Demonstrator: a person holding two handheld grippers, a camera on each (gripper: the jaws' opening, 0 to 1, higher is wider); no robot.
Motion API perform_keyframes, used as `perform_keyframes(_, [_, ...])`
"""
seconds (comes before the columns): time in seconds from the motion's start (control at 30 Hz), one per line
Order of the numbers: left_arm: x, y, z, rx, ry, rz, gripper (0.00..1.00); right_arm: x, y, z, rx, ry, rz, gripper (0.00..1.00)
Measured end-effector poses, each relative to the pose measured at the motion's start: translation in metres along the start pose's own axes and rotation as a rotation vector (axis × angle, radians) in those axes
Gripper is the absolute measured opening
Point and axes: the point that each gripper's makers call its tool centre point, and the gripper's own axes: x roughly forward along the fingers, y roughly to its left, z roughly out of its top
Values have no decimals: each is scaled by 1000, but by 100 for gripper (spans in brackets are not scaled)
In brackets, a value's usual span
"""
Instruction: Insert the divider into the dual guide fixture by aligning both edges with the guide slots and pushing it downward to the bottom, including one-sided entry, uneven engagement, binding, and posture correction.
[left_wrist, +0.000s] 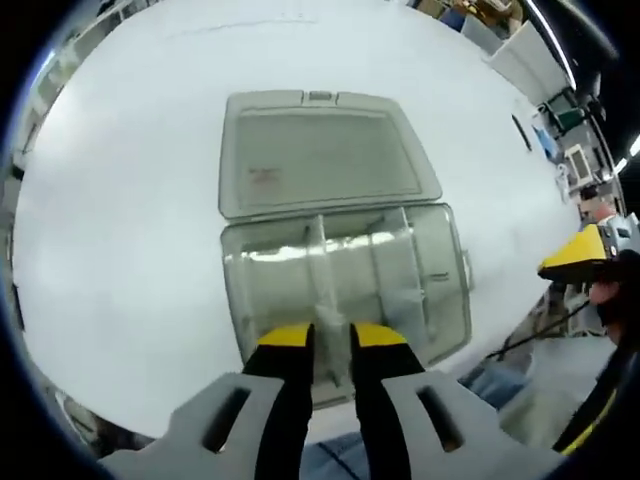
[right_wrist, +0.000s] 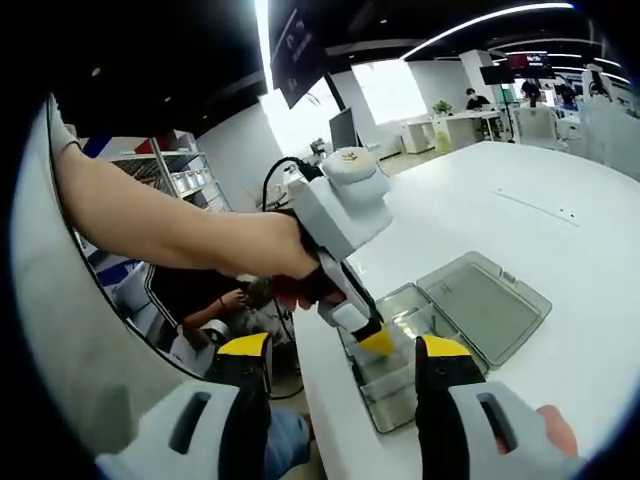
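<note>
On the white desk (left_wrist: 110, 230) sits a clear plastic box (left_wrist: 345, 275), its hinged lid (left_wrist: 320, 150) laid flat open at 12 o'clock from the tray in the left gripper view. Thin clear walls cross the inside, and one upright divider (left_wrist: 322, 262) runs from the near wall toward the hinge, about mid-width. It is transparent, catches glare, and its edges are hard to trace; whether both ends sit in their slots cannot be told.

Left gripper (left_wrist: 332, 338) has its yellow-tipped fingers (left_wrist: 285, 338) at the near rim, straddling the divider's near end with a narrow gap; whether they pinch it or merely bracket it cannot be told. In the right gripper view the same tool reaches down into the box (right_wrist: 400, 345), yellow tip at the tray.

Right gripper (right_wrist: 345, 358) hangs clear of the box, fingers spread wide and holding nothing.

To do this step well, the divider should likely be kept upright and square to the guides, pressed straight down with light, even force. If one end leads, easing back and levelling beats forcing it. The free gripper could steady the box, which looks light enough to slide.
</note>
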Motion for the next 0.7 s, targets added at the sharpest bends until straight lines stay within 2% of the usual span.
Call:
perform_keyframes(0.27, [-2, -2, 0, 2, 14, -6, 2, 2, 4, 3, -3, -1, 0, 55])
perform_keyframes(0.53, [0, -1, -2, -7, 27, 7, 0, -1, 4, 5, -1, -8, -13, 55])
perform_keyframes(0.7, [1, -3, -3, 36, 34, 31, 0, -2, 4, 4, 5, -8, -20, 54])
